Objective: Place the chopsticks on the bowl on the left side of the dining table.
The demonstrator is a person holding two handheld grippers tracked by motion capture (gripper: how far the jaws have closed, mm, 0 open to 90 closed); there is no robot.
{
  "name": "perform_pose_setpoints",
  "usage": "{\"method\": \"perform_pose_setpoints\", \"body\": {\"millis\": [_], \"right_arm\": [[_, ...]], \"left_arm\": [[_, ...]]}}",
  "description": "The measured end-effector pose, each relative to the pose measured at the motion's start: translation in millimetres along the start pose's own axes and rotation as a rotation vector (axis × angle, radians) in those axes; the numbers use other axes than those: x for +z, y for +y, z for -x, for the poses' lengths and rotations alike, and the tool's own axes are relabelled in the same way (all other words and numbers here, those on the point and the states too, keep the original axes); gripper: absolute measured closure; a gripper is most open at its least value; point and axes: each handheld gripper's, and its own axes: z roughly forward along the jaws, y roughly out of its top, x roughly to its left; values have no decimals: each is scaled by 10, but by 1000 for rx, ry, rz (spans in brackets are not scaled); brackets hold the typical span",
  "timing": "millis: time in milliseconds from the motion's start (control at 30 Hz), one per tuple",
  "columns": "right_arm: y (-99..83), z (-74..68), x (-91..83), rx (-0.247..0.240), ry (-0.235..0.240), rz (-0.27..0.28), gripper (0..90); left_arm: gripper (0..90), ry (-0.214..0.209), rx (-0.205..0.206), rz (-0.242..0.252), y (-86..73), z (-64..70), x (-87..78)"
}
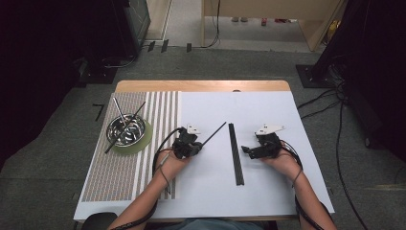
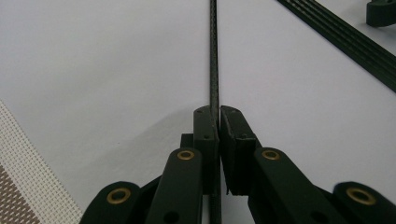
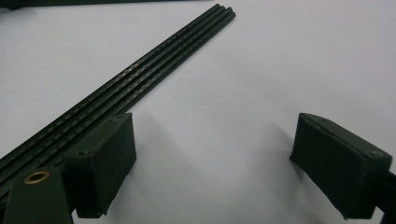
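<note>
While the left claw (image 1: 197, 145) pinches one black rod (image 1: 214, 133) lifted off the table (image 1: 268, 191), the right claw (image 1: 247, 150) waits spread beside the remaining rods (image 1: 235, 153), so carrying it to the bowl (image 1: 126, 130) likely follows.

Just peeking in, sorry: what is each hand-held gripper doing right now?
Left hand-held gripper: closed on a thin black rod.
Right hand-held gripper: open, holding nothing, beside the row of black rods.

Grey carpet floor (image 1: 268, 62); dark equipment (image 1: 57, 43) at both sides; a light wooden desk (image 1: 268, 12) beyond; cables (image 1: 330, 103) trailing right.
</note>
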Motion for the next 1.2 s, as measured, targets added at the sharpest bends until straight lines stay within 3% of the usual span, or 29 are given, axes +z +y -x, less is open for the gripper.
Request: {"method": "perform_pose_setpoints", "body": {"millis": [200, 333, 367, 400, 433, 633, 1200], "right_arm": [[0, 0, 0, -1, 0, 0, 133], [0, 0, 0, 0, 0, -1, 133], [0, 0, 0, -1, 0, 0, 133], [0, 0, 0, -1, 0, 0, 133], [0, 0, 0, 0, 0, 0, 133], [0, 1, 0, -1, 0, 0, 133], [0, -1, 0, 1, 0, 1, 133]], "left_arm": [[863, -32, 6, 31, -45, -43, 5], [869, -20, 16, 19, -32, -25, 2], [872, -52, -16, 16, -25, -75, 1], [873, -52, -16, 16, -25, -75, 1], [876, -82, -54, 15, -25, -120, 0], [877, -71, -35, 6, -4, -102, -11], [877, -89, -60, 37, 74, -236, -236]]}}
